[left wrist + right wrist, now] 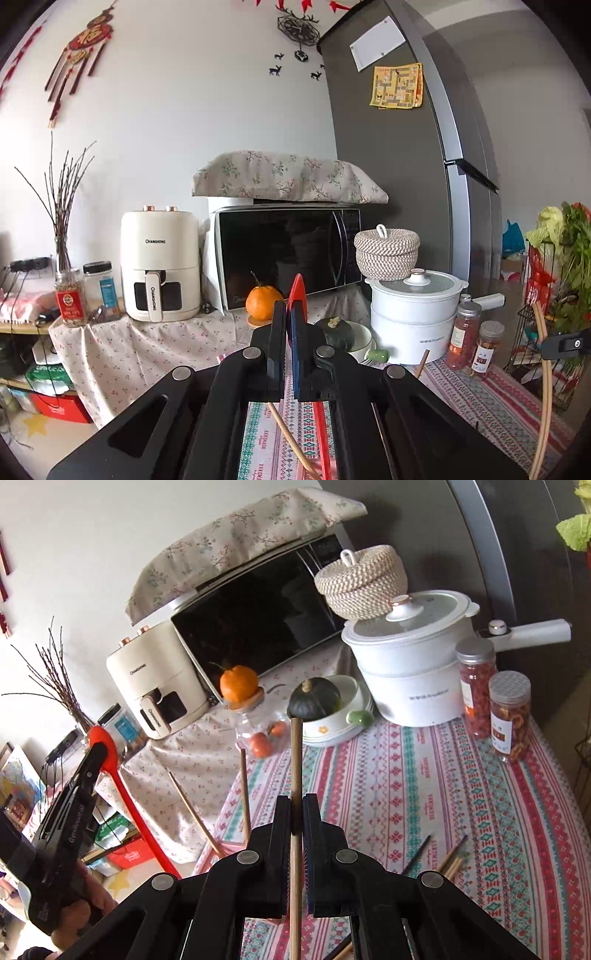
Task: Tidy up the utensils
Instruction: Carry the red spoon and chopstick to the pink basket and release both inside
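In the left wrist view my left gripper (289,308) is shut on a red spoon (297,291); its bowl sticks up above the jaws and its handle runs down under them. The right wrist view shows that spoon (110,755) held upright at the far left by the left gripper (96,747). My right gripper (296,800) is shut on a wooden chopstick (295,753), which stands upright through the jaws. Two more chopsticks (244,794) lean up from a pink holder's rim (221,849). Several loose chopsticks (451,862) lie on the patterned tablecloth (424,775).
Behind stand a white lidded pot (410,664), a woven basket (362,583), a microwave (258,613), an air fryer (155,686), a green squash in a bowl (314,698), an orange on a glass jar (239,683) and two spice jars (509,716). A wire rack with greens (554,295) is at the right.
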The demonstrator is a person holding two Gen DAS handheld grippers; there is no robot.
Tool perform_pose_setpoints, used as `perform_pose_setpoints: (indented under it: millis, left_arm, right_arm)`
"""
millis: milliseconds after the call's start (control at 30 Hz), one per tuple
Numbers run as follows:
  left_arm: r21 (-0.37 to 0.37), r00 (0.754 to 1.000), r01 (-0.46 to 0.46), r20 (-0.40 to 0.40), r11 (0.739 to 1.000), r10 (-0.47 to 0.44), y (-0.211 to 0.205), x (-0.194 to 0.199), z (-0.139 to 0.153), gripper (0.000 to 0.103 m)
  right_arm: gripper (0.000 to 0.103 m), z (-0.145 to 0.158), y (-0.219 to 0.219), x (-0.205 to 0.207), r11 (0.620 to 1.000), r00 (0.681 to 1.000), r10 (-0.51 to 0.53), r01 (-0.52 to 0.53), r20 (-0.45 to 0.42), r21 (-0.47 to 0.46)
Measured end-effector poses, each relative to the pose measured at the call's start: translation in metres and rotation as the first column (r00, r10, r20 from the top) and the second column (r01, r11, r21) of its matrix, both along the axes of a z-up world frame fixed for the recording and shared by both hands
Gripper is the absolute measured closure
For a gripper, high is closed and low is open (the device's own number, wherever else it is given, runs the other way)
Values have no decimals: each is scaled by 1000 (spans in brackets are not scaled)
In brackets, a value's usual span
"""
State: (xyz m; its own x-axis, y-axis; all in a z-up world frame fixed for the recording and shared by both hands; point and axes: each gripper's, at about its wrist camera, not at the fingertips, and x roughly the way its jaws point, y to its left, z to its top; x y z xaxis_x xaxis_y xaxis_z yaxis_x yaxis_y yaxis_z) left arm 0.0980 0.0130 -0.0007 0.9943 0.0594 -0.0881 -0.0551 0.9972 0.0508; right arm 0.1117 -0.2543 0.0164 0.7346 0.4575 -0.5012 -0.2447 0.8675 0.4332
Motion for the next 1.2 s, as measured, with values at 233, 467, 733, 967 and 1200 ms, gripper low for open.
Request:
perform_pose_setpoints:
  millis: [233,467,733,967,1200]
  left_arm:
    - [12,999,-16,-48,1000,17,-2,23,-32,101]
    - [-86,989,-24,-145,996,12,18,40,-48,100]
    - [-190,922,-44,-387,981,-34,38,33,-40,62]
    - [-214,819,-122,-573,969,-24,69,4,-30,39]
    - [-181,728,-132,-685,975,-29,88,5,-49,38]
  right_arm:
    - [99,-4,7,2,1000,1000,8,-7,5,-24]
    - [99,-5,18,6,999,1000,18,-18,19,-33]
    - [99,13,39,-5,999,991,21,-15,136,-49]
    - [99,37,61,-12,1000,965,-9,15,263,-22]
    - [99,44,88,0,998,949,-63,66,308,-1]
